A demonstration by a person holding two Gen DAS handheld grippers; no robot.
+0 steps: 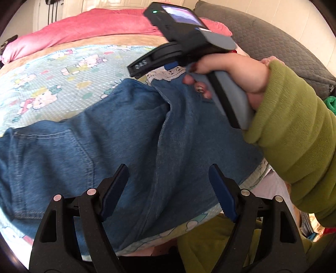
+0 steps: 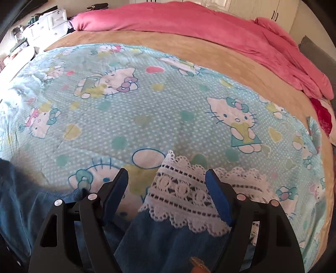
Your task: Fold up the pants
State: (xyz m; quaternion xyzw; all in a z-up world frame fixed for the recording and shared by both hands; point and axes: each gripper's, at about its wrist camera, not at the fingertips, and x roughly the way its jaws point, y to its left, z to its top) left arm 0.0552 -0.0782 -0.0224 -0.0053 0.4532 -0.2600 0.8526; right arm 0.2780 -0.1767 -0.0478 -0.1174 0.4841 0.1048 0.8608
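While blue denim pants lie spread across a bed, two hand-held claws hover above them. The pants rest on a pale blue cartoon-cat blanket, which lies over a tan cover; a pink duvet is bunched along the far edge of the bed.

Seen from the left wrist camera, the left claw sits over the near part of the denim, its two blue-padded fingers well apart and holding nothing. A stitched pocket shows on the fabric at left. Farther off and to the right, the right claw is gripped by a hand in an olive-green fleece sleeve, pointed down toward the far end of a trouser leg.

From the right wrist camera, the right claw has its fingers spread wide on either side of the white lace hem of that leg; they do not close on it. More denim lies at the near left of this view. A grey quilted headboard rises at far right.
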